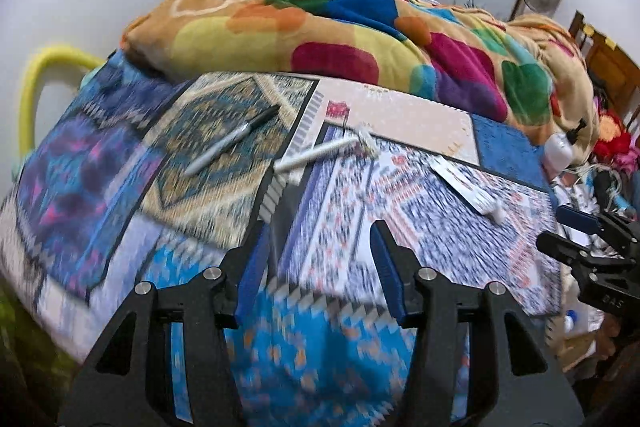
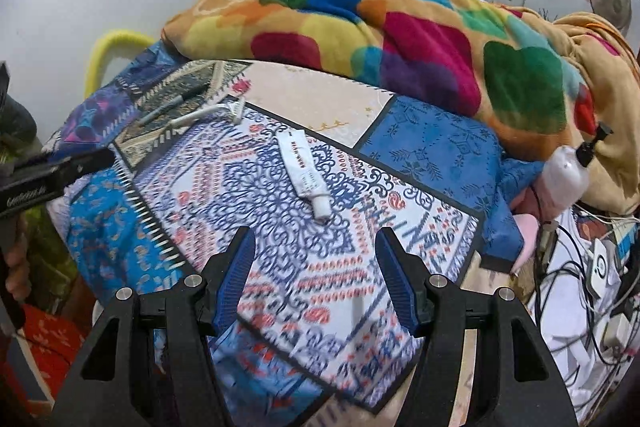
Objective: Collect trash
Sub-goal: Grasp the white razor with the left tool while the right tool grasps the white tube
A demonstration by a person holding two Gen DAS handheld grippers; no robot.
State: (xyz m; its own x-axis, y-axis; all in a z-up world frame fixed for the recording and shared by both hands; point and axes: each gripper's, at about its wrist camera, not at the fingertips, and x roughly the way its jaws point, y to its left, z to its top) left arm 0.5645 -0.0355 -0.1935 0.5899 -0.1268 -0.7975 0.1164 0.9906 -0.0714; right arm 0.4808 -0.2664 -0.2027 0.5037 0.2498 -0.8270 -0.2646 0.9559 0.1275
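Three loose items lie on the patchwork bed cover [image 1: 328,227]: a grey marker pen [image 1: 232,141] with a black cap, a white disposable razor [image 1: 328,149] and a flattened white tube [image 1: 468,185]. The right wrist view shows the tube [image 2: 306,173] just ahead of my right gripper [image 2: 316,239], with the razor [image 2: 212,113] and the pen [image 2: 174,105] farther left. My left gripper [image 1: 320,231] is open and empty, short of the razor. My right gripper is open and empty; it also shows at the right edge of the left wrist view [image 1: 576,235].
A bunched multicoloured blanket [image 1: 340,27] fills the far half of the bed. A white pump bottle [image 2: 568,171] lies at the bed's right edge. Tangled cables and chargers [image 2: 592,287] lie at the right. A yellow tube [image 1: 36,87] arches at the left.
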